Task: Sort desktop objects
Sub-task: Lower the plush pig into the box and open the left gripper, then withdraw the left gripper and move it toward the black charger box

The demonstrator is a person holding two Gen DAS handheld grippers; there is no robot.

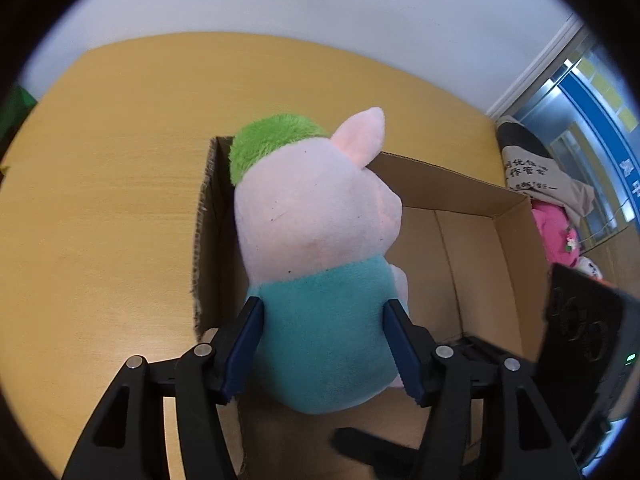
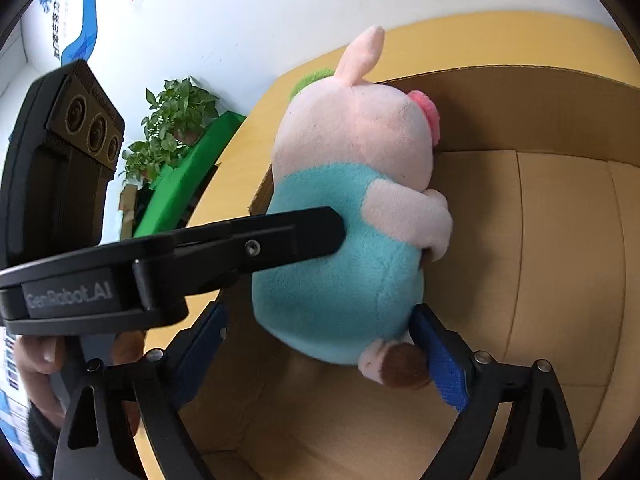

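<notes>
A plush pig (image 1: 312, 216) with a pink head, a teal body and a green patch behind its head hangs upright over an open cardboard box (image 1: 460, 188). My left gripper (image 1: 324, 308) is shut on the teal body, with a blue pad pressed into each side. In the right wrist view the pig (image 2: 352, 248) hangs by the box's (image 2: 560, 248) left wall, and one left finger (image 2: 288, 236) presses into its back. My right gripper (image 2: 320, 320) stands open under the pig's bottom. Its right pad (image 2: 444, 364) is beside the brown foot, and its left pad is apart from the plush.
The box sits on a yellow wooden table (image 1: 100, 208) against a white wall. The black housing of the right-hand device (image 1: 588, 332) stands at the box's right edge. Beyond the table are clothes and a pink plush (image 1: 556, 236), and a potted plant (image 2: 172, 120). A hand (image 2: 40, 356) grips the left handle.
</notes>
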